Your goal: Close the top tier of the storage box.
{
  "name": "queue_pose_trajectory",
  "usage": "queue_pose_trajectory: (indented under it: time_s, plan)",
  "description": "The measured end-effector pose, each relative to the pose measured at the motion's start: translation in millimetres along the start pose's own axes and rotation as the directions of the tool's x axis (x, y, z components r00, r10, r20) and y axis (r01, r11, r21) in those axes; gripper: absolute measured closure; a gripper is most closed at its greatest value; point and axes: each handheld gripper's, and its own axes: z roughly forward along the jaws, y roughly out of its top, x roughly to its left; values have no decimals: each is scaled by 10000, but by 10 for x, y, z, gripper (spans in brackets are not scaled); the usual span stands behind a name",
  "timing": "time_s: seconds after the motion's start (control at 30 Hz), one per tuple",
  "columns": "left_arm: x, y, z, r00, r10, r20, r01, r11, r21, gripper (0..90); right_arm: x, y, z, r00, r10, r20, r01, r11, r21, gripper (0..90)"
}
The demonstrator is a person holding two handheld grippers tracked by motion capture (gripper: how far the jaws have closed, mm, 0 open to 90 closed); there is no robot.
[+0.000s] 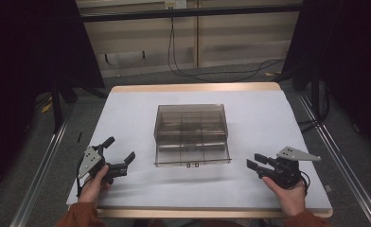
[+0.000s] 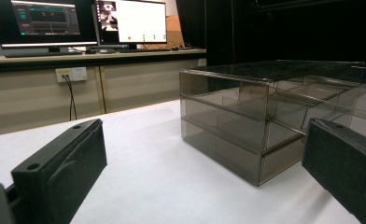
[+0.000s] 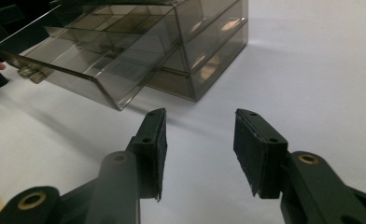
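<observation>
A smoky clear plastic drawer box (image 1: pixel 191 135) stands mid-table, with its lower drawer (image 1: pixel 193 153) pulled out toward the person. My left gripper (image 1: pixel 120 151) rests at the front left of the table, jaws wide open and bare. It looks at the box (image 2: pixel 246 116) from its left side. At the front right, my right gripper (image 1: pixel 253 160) lies low in a hand, jaws open with nothing between them. From there the pulled-out drawer (image 3: pixel 78 65) sits ahead and to the left of the gripper's midpoint (image 3: pixel 200 135).
White sheet (image 1: pixel 127 113) covers the wooden table. Monitors (image 2: pixel 83 21) stand on a desk beyond the table. Cables (image 1: pixel 183 66) trail on the floor behind, and black frame posts (image 1: pixel 56 99) flank the table.
</observation>
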Motion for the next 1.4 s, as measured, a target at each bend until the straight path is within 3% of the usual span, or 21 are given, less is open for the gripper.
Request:
queue_pose_trajectory:
  time_s: [0.13, 0.57, 0.7, 1.4]
  plan:
    - [-6, 0, 5, 10000, -56, -17, 56, 10000, -76, 0, 42, -5, 10, 9986, -101, -513, 108, 9999, 128, 681]
    - [-9, -2, 5, 9999, -112, 5, 112, 9999, -61, 0, 167, -7, 44, 9865, -546, -1545, 609, 9975, 364, 881]
    - [-9, -1, 5, 10000, -96, 12, 96, 9999, -71, 0, 203, -7, 61, 9824, -656, -1748, 736, 9965, 394, 900]
    - [-9, -2, 5, 9999, -116, 5, 116, 9999, -61, 0, 457, 13, 177, 9449, -1448, -2937, 1656, 9851, 472, 900]
